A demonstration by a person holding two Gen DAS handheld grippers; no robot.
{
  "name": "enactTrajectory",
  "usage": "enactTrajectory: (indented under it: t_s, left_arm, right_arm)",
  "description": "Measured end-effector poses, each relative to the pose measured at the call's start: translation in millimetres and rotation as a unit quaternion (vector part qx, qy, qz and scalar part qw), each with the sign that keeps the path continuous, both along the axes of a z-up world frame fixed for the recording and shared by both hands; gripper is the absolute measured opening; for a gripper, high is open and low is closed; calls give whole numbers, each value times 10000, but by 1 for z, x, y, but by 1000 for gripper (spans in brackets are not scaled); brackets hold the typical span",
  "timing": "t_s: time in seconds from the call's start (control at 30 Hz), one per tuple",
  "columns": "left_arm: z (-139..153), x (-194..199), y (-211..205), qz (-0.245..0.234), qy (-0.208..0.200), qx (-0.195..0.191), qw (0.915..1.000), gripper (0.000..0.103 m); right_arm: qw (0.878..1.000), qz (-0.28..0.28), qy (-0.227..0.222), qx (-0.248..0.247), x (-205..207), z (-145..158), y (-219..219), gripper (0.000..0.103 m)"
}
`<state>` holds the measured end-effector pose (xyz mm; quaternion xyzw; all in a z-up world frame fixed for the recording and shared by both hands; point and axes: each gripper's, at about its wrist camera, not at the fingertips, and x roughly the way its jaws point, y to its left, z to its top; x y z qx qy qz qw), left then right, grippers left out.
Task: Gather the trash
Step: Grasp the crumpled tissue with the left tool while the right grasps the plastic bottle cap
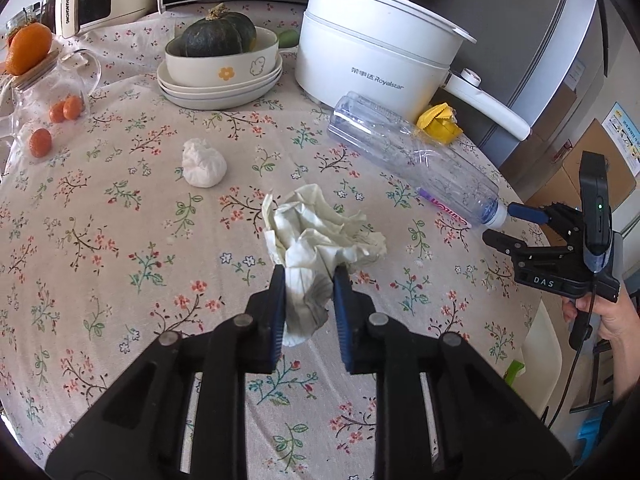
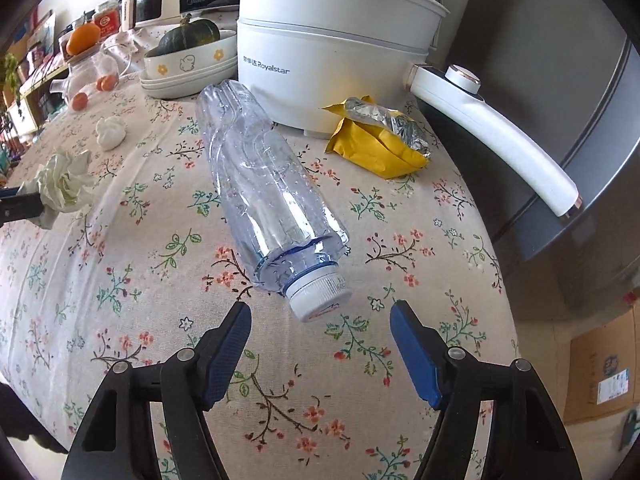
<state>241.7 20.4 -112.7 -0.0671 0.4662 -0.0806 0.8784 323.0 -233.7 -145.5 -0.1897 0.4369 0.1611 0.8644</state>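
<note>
My left gripper (image 1: 309,278) is shut on a crumpled cream paper (image 1: 320,232) that rests on the floral tablecloth; the same wad (image 2: 64,184) shows at the left edge of the right wrist view. A clear plastic bottle (image 2: 264,184) lies on its side, its white cap (image 2: 316,300) just ahead of my right gripper (image 2: 321,312). That gripper is open and its pads are clear of the cap. In the left wrist view the bottle (image 1: 412,160) points its cap at the right gripper (image 1: 503,224). A white tissue ball (image 1: 203,164) and a yellow wrapper (image 2: 380,144) lie loose.
A white electric pot (image 1: 372,56) with a long handle (image 2: 500,140) stands behind the bottle. A bowl (image 1: 222,64) holding a dark squash sits on stacked plates. Glass jars and oranges (image 1: 40,142) are at the far left. The table edge (image 2: 508,280) curves at the right, beside a grey fridge.
</note>
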Motion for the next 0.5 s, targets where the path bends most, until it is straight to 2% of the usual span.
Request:
enactTrajectory:
  t_s: [0.07, 0.17, 0.23, 0.37, 0.5]
  left_arm:
    - [2, -2, 1, -7, -8, -21, 10000, 24]
    - [1, -2, 4, -1, 12, -31, 10000, 24]
    - [0, -1, 6, 14, 40, -29, 10000, 24]
    - [1, -2, 8, 37, 56, -51, 10000, 24]
    - [9, -7, 10, 34, 3, -153, 9999, 24]
  right_arm:
    - [10000, 50, -43, -65, 3, -1, 3, 64]
    - [9999, 139, 9, -78, 7, -5, 6, 52]
    - [9997, 196, 73, -119, 7, -9, 9, 38]
    - [9995, 278, 106, -92, 0, -10, 14, 36]
    - [9992, 360, 116, -85, -16, 2, 20, 36]
